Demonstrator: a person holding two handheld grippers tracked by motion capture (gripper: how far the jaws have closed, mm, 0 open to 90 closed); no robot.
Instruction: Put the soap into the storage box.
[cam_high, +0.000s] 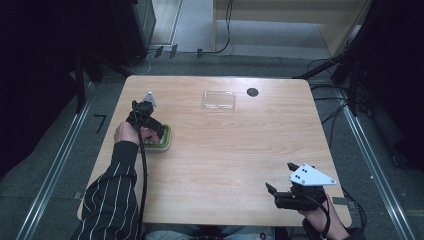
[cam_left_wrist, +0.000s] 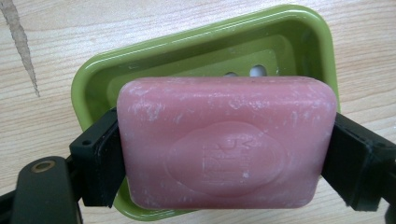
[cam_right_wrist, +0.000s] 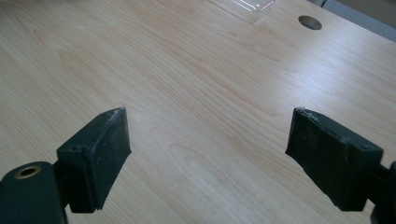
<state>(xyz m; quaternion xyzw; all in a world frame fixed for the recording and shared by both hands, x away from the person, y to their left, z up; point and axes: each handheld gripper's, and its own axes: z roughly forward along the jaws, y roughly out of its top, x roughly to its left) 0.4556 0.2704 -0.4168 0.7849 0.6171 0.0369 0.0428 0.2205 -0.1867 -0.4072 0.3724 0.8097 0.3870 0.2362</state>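
- Gripping pink soap bar over green soap dish near table's left edge: left gripper.
- Hovering wide open, holding nothing, near front edge: right gripper.
- Lying far off: clear lid.

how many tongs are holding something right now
1. The left tongs grip the pink soap bar by its ends over the green soap dish. The right tongs stand open above bare table, holding nothing.

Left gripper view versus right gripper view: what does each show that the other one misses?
The left gripper view has a pink soap bar clamped in the left gripper above a green soap dish. The right gripper view has the right gripper open with nothing in it, a clear lid and a round hole. Both share the wooden table.
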